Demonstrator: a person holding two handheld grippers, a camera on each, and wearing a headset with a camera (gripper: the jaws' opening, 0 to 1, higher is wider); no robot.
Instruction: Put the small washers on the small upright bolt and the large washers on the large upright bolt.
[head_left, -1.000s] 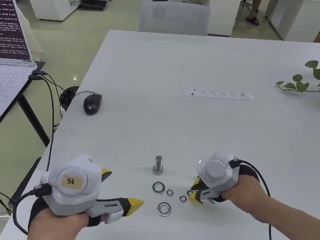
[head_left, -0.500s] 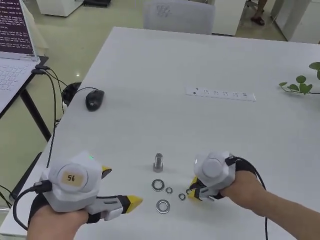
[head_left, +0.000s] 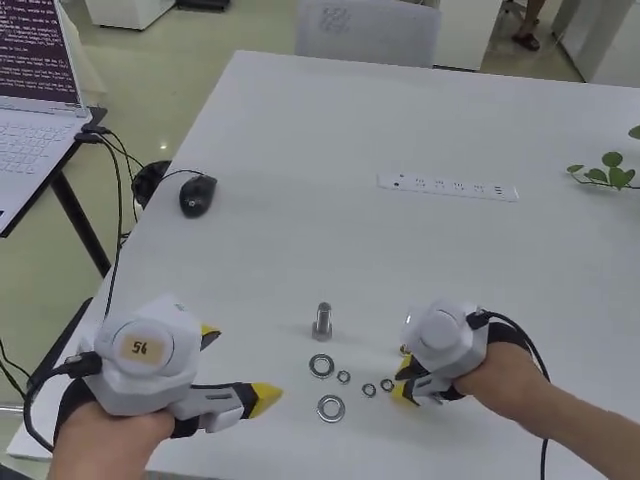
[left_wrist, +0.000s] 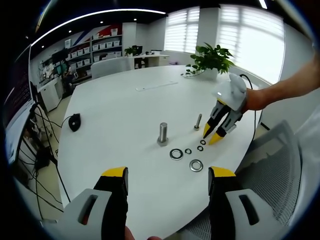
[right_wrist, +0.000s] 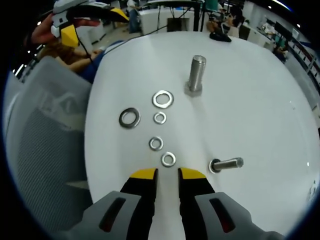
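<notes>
The large upright bolt (head_left: 322, 320) stands mid-table, and the small upright bolt (left_wrist: 198, 121) is to its right. Two large washers (head_left: 321, 365) (head_left: 330, 407) and three small washers (head_left: 369, 389) lie flat in front of the bolts. My right gripper (head_left: 405, 388) hovers low just right of the small washers. Its jaws are a narrow gap apart and hold nothing; the nearest small washer (right_wrist: 168, 159) lies just ahead of the tips. My left gripper (left_wrist: 169, 175) is wide open and empty, held back at the table's near left (head_left: 240, 375).
A black mouse (head_left: 197, 193) with its cable lies at the left edge of the white table (head_left: 300, 200). A white power strip (head_left: 447, 187) lies further back. A laptop (head_left: 30, 90) sits on a side stand at the left, a plant (head_left: 610, 172) at the right, and a chair (head_left: 365, 30) beyond the table.
The head camera has shifted a little. My right gripper has drawn back slightly to the right of the small washers. The washers, the bolts and the left gripper stay put.
</notes>
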